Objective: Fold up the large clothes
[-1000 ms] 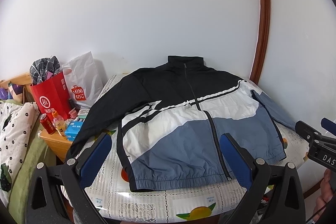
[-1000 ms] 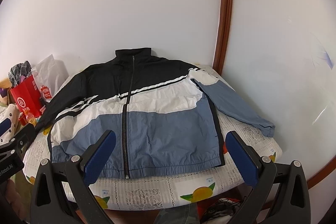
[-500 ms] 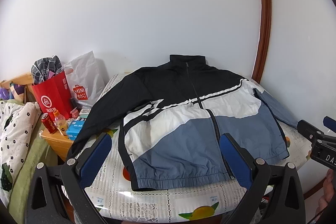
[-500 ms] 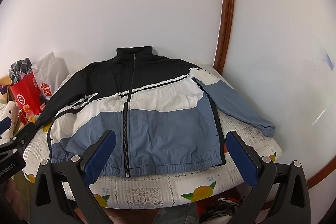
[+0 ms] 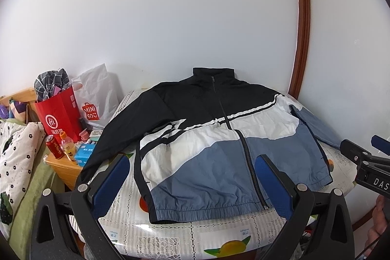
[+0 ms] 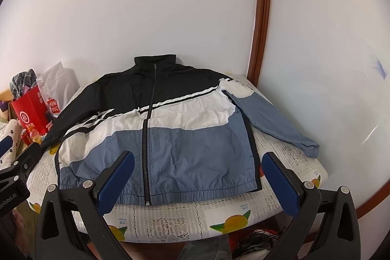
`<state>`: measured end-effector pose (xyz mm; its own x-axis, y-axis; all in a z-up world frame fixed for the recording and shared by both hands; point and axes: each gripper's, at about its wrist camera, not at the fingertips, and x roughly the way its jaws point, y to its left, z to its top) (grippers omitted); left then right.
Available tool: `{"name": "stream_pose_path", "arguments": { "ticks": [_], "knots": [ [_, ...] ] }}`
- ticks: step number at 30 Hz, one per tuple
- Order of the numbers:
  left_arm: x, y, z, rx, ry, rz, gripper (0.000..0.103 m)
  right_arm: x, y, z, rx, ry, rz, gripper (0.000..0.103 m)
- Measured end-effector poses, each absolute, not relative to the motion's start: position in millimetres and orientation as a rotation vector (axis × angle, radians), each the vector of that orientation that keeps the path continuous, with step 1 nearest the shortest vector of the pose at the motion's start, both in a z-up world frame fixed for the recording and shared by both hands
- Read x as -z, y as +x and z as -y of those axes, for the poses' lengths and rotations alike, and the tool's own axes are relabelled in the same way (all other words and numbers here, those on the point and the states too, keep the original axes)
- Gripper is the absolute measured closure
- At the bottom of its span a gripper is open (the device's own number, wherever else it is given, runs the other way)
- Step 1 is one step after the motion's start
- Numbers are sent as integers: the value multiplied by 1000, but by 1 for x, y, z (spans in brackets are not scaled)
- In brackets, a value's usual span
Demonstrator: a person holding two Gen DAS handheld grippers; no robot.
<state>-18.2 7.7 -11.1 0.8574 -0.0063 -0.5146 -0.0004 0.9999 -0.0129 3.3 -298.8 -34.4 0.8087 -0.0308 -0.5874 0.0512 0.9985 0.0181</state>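
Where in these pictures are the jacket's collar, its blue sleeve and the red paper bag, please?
jacket collar (image 6: 155, 59), right wrist view, on the black stand-up collar beside the zip top.
blue sleeve (image 6: 273, 119), right wrist view, mid-sleeve.
red paper bag (image 5: 59, 111), left wrist view, on its front face.

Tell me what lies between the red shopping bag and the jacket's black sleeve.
In the left wrist view, a white Miniso bag stands between the red shopping bag and the jacket's black sleeve, with small boxes below it on the nightstand.
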Motion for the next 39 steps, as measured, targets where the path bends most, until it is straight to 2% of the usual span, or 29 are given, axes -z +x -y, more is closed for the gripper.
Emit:
{"name": "stream_pose_path", "arguments": {
  "ticks": [26, 39],
  "knots": [
    [12, 2, -22, 0, -50, -590, 0, 45, 21, 297, 51, 31, -656, 0],
    [37, 41, -47, -43, -72, -644, 0, 63, 64, 299, 55, 35, -713, 0]
  ]
}}
